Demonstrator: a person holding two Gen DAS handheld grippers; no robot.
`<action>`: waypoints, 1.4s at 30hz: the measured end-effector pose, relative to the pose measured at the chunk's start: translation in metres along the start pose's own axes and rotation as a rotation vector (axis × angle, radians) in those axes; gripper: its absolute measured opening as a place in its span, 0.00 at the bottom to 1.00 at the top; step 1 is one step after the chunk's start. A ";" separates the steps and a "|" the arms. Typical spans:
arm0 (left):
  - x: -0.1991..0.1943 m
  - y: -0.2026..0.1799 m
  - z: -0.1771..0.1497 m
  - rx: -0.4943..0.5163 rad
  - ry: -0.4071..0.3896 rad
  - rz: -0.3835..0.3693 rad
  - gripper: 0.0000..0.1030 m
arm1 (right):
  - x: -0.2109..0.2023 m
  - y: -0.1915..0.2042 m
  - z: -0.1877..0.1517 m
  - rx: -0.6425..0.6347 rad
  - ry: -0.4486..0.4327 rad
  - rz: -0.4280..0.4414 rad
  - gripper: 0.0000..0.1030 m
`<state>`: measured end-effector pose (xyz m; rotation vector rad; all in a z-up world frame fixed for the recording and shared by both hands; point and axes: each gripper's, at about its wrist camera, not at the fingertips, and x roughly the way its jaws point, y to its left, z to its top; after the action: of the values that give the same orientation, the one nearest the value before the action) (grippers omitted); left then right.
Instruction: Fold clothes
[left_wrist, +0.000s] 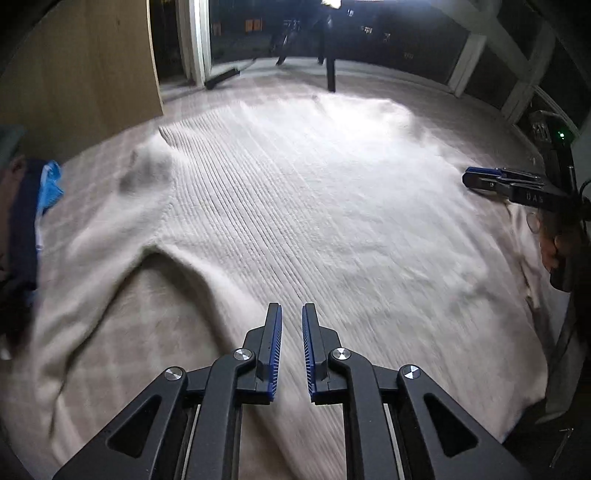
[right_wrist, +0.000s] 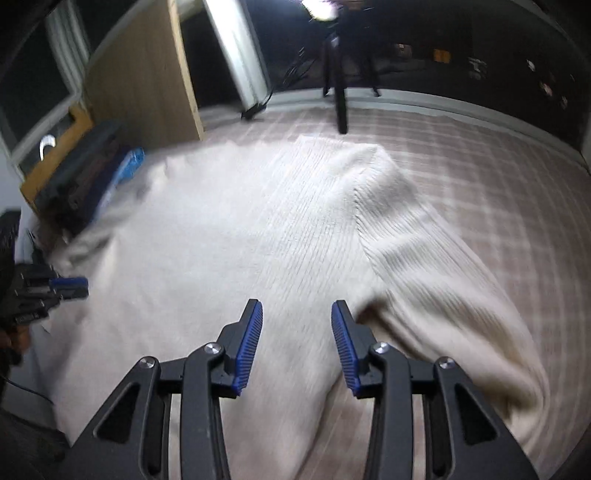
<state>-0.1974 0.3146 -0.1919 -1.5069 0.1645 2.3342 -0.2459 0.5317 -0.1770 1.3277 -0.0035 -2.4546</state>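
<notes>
A cream ribbed sweater (left_wrist: 295, 206) lies spread flat on a plaid bed cover (right_wrist: 498, 184). In the left wrist view one sleeve (left_wrist: 92, 266) runs down toward the lower left. In the right wrist view the other sleeve (right_wrist: 443, 288) runs to the lower right of the sweater's body (right_wrist: 258, 229). My left gripper (left_wrist: 291, 314) hovers over the body near the armpit, jaws a narrow gap apart with nothing between them. My right gripper (right_wrist: 297, 310) is open wider above the other armpit, also empty. Each gripper shows in the other's view: right gripper (left_wrist: 480, 181), left gripper (right_wrist: 70, 288).
A pile of dark and blue clothes (right_wrist: 92, 177) lies at the sweater's left edge, also in the left wrist view as the clothes pile (left_wrist: 26, 221). A wooden panel (left_wrist: 81, 74) stands behind it. A black tripod leg (right_wrist: 341, 110) rests at the far edge of the bed.
</notes>
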 end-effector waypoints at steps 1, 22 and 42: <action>0.009 0.003 -0.001 0.003 0.025 0.021 0.12 | 0.010 -0.002 -0.001 -0.024 0.032 -0.038 0.37; -0.124 0.167 -0.193 -0.271 0.100 0.360 0.39 | -0.067 0.143 0.013 -0.144 0.016 0.277 0.47; -0.192 0.183 -0.149 0.124 -0.153 0.423 0.09 | 0.033 0.307 0.030 -0.140 0.142 0.277 0.47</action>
<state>-0.0640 0.0571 -0.0993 -1.3270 0.6313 2.6915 -0.1943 0.2289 -0.1367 1.3399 0.0179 -2.0891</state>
